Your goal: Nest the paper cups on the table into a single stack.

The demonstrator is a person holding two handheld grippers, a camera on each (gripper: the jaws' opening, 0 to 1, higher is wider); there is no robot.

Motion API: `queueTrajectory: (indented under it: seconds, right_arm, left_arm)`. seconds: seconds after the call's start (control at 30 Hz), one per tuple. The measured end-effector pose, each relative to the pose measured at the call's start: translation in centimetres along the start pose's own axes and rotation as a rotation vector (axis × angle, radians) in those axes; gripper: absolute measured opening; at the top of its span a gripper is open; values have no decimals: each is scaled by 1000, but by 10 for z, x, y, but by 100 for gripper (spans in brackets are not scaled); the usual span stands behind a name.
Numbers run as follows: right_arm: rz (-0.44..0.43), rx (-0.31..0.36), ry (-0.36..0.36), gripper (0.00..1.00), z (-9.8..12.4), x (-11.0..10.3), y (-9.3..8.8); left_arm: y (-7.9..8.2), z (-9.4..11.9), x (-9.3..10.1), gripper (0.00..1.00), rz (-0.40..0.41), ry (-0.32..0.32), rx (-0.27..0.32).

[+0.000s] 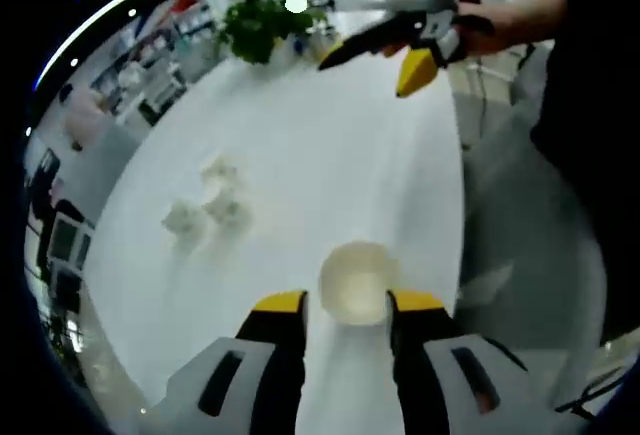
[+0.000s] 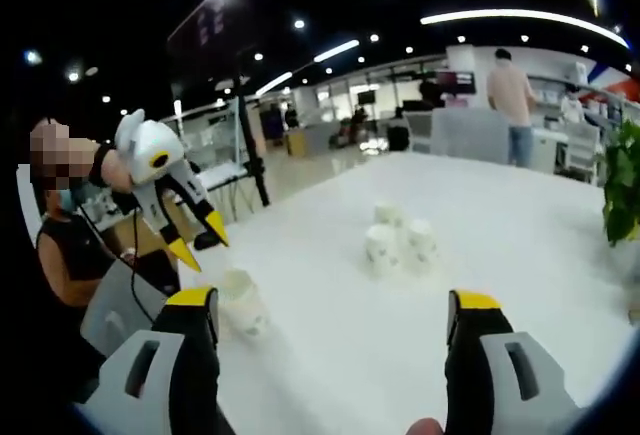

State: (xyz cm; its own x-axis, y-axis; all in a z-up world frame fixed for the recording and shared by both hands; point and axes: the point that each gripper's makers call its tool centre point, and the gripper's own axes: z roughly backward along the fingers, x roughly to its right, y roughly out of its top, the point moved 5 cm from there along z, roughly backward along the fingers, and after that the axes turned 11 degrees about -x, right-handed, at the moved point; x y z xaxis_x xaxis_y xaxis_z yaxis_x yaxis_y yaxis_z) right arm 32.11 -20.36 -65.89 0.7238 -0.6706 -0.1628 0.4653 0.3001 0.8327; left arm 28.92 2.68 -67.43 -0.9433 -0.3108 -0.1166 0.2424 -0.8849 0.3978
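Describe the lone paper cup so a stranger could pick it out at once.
On the long white table, find the green potted plant at the far end, then come back past the cluster of three white paper cups. The lone white paper cup stands apart, open mouth visible, just ahead of the left gripper.

A white table [image 2: 520, 255] carries three clustered paper cups [image 2: 400, 240], one lone cup [image 2: 243, 303], and seemingly a potted plant [image 1: 260, 27].

Left gripper [image 1: 346, 307] at lower centre, jaws apart — right gripper [image 2: 333, 317] low, jaws spread wide.
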Motion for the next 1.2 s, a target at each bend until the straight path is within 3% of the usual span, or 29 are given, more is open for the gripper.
queueTrajectory:
  seconds: [0.1, 0.33, 0.63, 0.73, 0.8, 0.87, 1.0, 1.13, 1.2]
  right_arm:
    - [6, -1, 0, 93, 1, -3, 2]
    - [20, -11, 1, 93, 4, -8, 3]
    - [18, -14, -7, 93, 7, -10, 3]
    - [6, -7, -12, 93, 8, -10, 3]
    - [2, -9, -14, 93, 8, -10, 2]
    - [1, -17, -17, 93, 7, -9, 0]
    - [-8, -15, -22, 93, 6, -8, 1]
    - [-10, -14, -24, 94, 4, -7, 3]
    - [-6, -13, -23, 94, 3, -7, 5]
  left_arm:
    - [-3, 3, -1, 38, 18, 20, 13]
    - [-9, 11, -5, 52, 180, 43, 84]
    - [-9, 26, -11, 66, 218, 125, 174]
    - [-5, 29, -12, 71, 273, 126, 230]
    - [-10, 29, -17, 81, 296, 156, 231]
    - [-13, 30, -19, 83, 349, 146, 233]
    - [-18, 35, -22, 87, 371, 162, 258]
    - [-17, 42, -28, 97, 433, 180, 336]
    - [-19, 44, -28, 99, 447, 180, 338]
